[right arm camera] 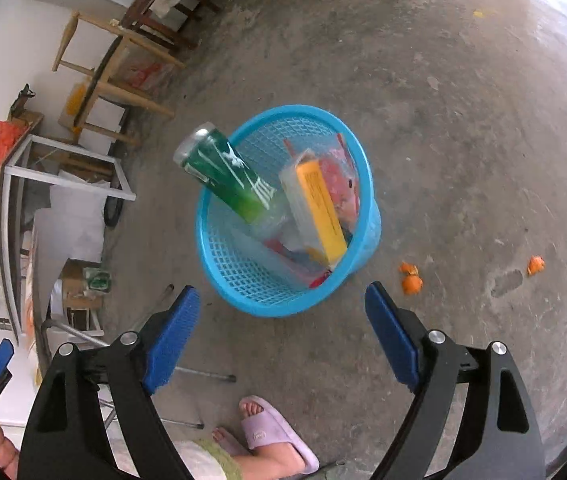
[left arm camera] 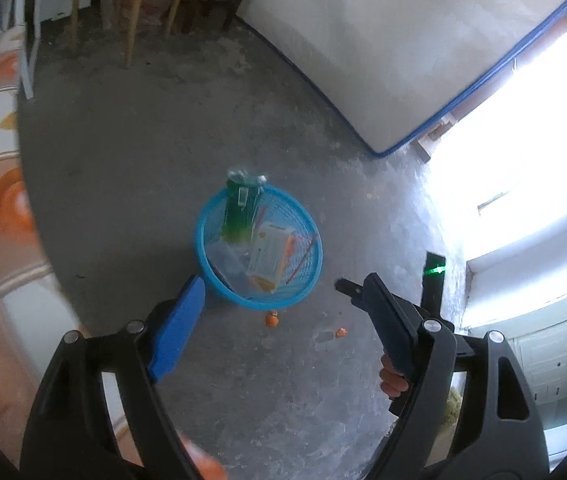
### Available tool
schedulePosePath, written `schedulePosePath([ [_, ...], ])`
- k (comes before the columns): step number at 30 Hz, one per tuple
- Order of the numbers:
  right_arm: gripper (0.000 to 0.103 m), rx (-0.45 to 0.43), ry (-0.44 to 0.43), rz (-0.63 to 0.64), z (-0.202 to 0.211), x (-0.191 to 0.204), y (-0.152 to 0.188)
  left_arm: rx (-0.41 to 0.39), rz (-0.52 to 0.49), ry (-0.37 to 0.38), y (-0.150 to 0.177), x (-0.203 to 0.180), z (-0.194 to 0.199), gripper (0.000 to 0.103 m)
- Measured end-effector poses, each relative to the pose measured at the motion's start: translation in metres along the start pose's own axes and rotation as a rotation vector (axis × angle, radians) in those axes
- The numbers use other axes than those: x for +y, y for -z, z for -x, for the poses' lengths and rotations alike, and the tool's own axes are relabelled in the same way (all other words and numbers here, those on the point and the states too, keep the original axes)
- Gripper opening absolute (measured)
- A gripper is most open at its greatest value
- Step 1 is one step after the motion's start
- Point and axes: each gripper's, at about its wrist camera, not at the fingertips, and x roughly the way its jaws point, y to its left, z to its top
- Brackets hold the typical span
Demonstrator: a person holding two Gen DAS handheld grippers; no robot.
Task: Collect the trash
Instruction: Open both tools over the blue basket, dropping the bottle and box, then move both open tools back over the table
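Both the right gripper (right arm camera: 283, 320) and the left gripper (left arm camera: 279, 304) hang with jaws wide and empty. Orange peel scraps (right arm camera: 411, 280) lie on the floor just beside the blue basket (right arm camera: 243, 280); one gripper should drop squarely over a scrap before pinching.

The tall green can (right arm camera: 225, 174) hides its lower end among packets in the blue mesh plastic basket (right arm camera: 243, 276) — print on the yellow carton (right arm camera: 321, 212) is unreadable.
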Motion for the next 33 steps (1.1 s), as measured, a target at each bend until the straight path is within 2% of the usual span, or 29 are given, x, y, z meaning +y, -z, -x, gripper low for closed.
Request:
schedulePosePath([
  [6, 0.082, -0.056, -0.041, 0.024, 0.048, 0.004, 0.029, -0.069, 0.003, 0.027, 0.030, 0.008, 0.050, 0.077],
  [9, 0.082, -0.081, -0.058, 0.047, 0.070, 0.013, 0.038, -0.122, -0.004, 0.014, 0.047, 0.011, 0.078, 0.078],
  [14, 0.082, -0.100, -0.114, 0.127, 0.100, 0.044, 0.057, -0.210, -0.011, -0.046, 0.081, 0.024, 0.125, 0.083],
  [17, 0.083, -0.099, -0.136, 0.200, 0.110, 0.073, 0.063, -0.277, 0.010, -0.100, 0.110, 0.045, 0.163, 0.085],
  [22, 0.086, -0.091, -0.198, 0.388, 0.129, 0.156, 0.083, -0.359, 0.069, -0.218, 0.153, 0.083, 0.225, 0.089],
  [25, 0.088, -0.079, -0.240, 0.516, 0.137, 0.213, 0.102, -0.404, 0.136, -0.253, 0.179, 0.108, 0.255, 0.089],
  [33, 0.088, 0.036, -0.340, 0.805, 0.123, 0.376, 0.168, -0.564, 0.272, -0.363, 0.240, 0.181, 0.336, 0.090],
])
